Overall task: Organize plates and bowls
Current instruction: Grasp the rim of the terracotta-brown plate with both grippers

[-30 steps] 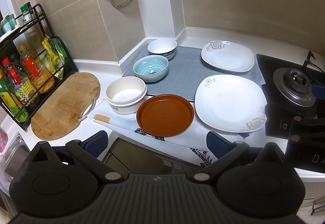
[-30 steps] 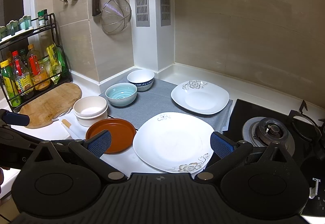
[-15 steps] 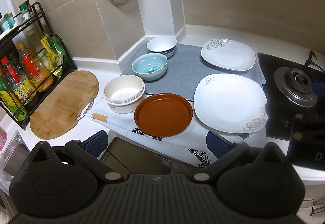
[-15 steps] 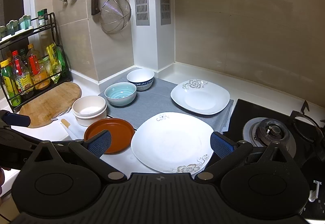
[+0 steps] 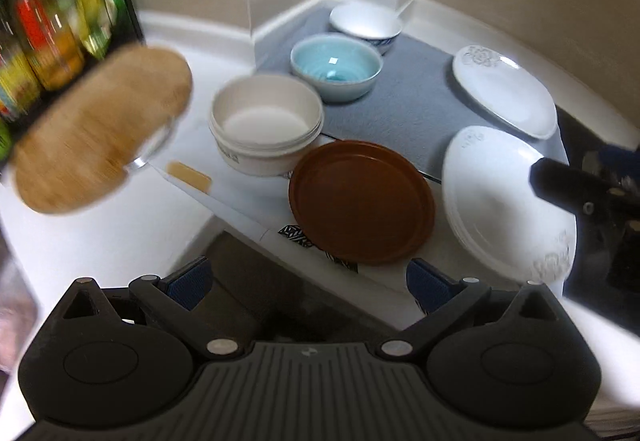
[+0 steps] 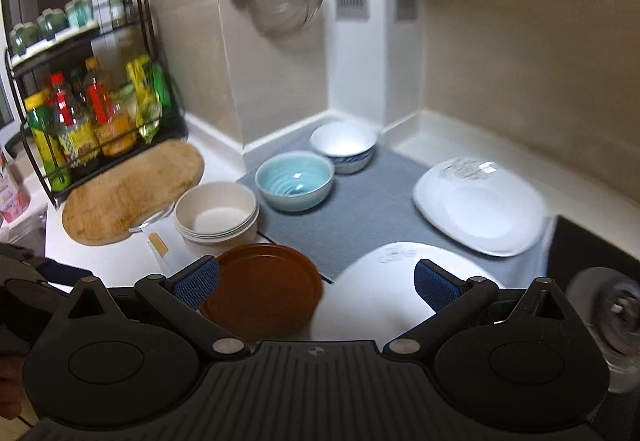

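Both claws, left gripper (image 5: 307,279) and right gripper (image 6: 316,283), hang spread and empty. The brown plate (image 5: 361,202) sits beside the cream bowl (image 5: 267,125), apparently overhanging the counter's edge; a clumsy nudge could tip it off.

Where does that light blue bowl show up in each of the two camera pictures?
Left wrist view: the light blue bowl sits upper centre, on the grey mat.
Right wrist view: the light blue bowl sits just left of centre, on the mat's left edge.
Shared landmark: the brown plate, which lies nearer the camera than the bowl in both.
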